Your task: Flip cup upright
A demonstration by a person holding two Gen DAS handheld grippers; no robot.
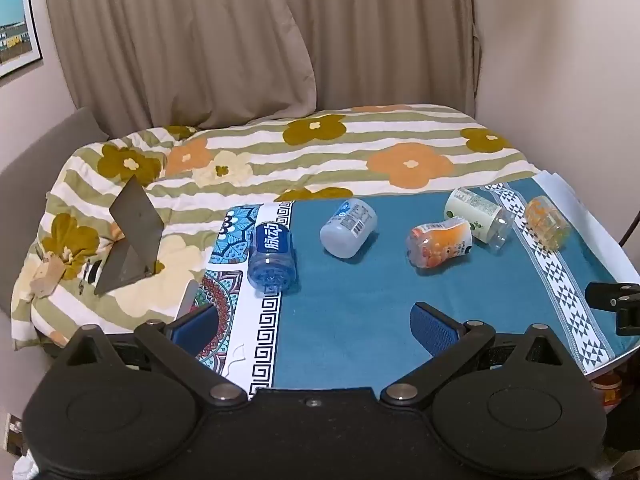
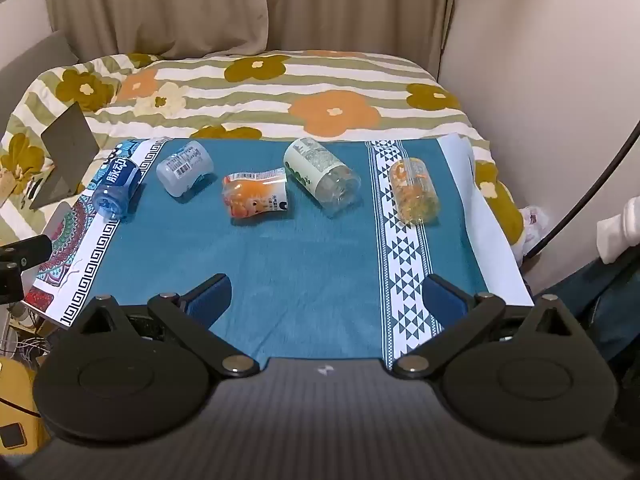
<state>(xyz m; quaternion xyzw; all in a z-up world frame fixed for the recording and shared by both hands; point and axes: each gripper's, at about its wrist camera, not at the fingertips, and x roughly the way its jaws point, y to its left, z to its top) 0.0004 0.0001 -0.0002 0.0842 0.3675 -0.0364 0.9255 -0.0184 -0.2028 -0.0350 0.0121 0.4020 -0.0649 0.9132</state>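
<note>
Beige curtains [image 1: 224,40] behind floral bed [image 1: 320,152]; pale wall [image 1: 560,60] rt.

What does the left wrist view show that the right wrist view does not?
Only the left wrist view shows the framed picture on the wall. Only the right wrist view shows the black cable and a white sleeve. Both show five cups on their sides on the teal cloth, among them the blue cup and orange cup, with open jaws.
</note>
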